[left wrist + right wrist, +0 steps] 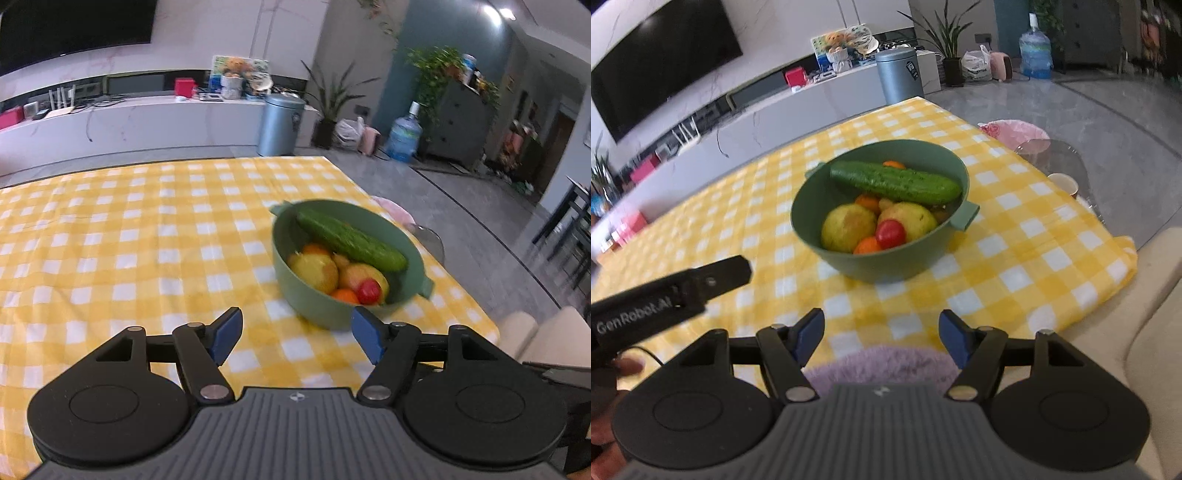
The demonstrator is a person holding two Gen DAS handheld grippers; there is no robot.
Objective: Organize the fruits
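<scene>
Right wrist view: green bowl [812, 236] with cucumber [895, 183], apples, tomato; both hand-held grippers [881, 334] wide, empty.

"GenRobot.AI" in white on black left gripper [670, 291] body, right wrist view

Both units are of one build. The left gripper [297, 338] has a grey ribbed housing bearing a small white emblem, flanked by two round black discs with raised centres. Black link arms, pinned with silver round-head screws, carry blue pads [226, 334] on the fingers. The right gripper [881, 338] matches it: blue pads [809, 332], black links, silver screws. From the right wrist view, the left unit's black side reads "GenRobot.AI" in white, with a thin black cable trailing below.
</scene>
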